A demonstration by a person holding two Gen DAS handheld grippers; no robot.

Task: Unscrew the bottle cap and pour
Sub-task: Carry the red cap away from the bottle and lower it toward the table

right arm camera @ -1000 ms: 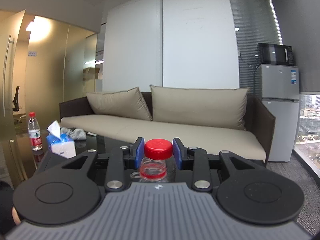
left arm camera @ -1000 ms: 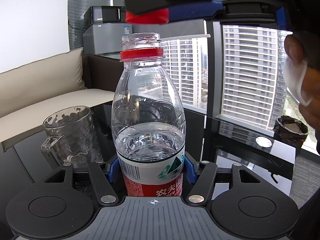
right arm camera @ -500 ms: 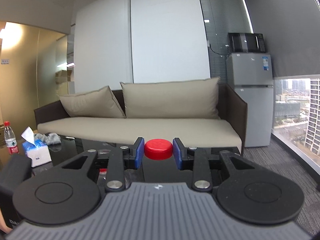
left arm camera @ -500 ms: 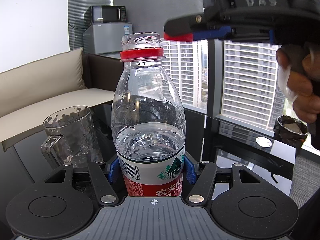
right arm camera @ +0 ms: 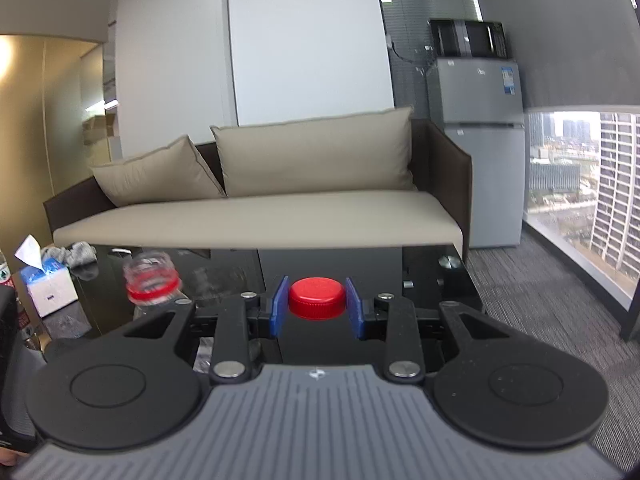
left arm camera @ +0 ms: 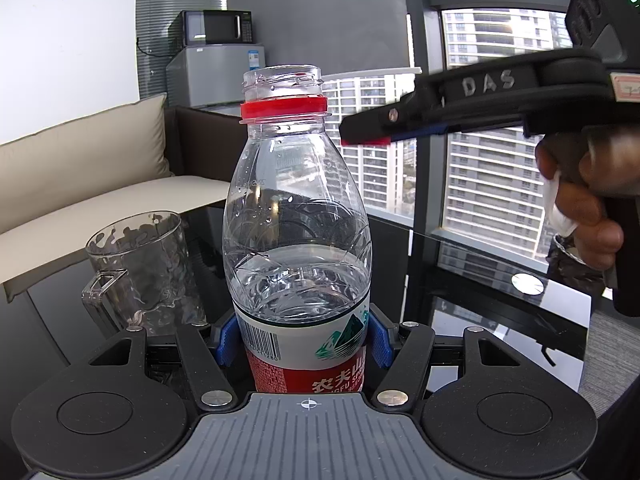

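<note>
We see our left gripper clamped on the open bottle (label in Chinese) standing beside a glass mug; our right gripper, marked "DAS", pinches the red cap.

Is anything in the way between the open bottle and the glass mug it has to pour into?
Nothing visible does. The bottle, clamped in the left gripper, stands just right of the glass mug with bare table between. The right gripper holds the cap off to the other side.
</note>
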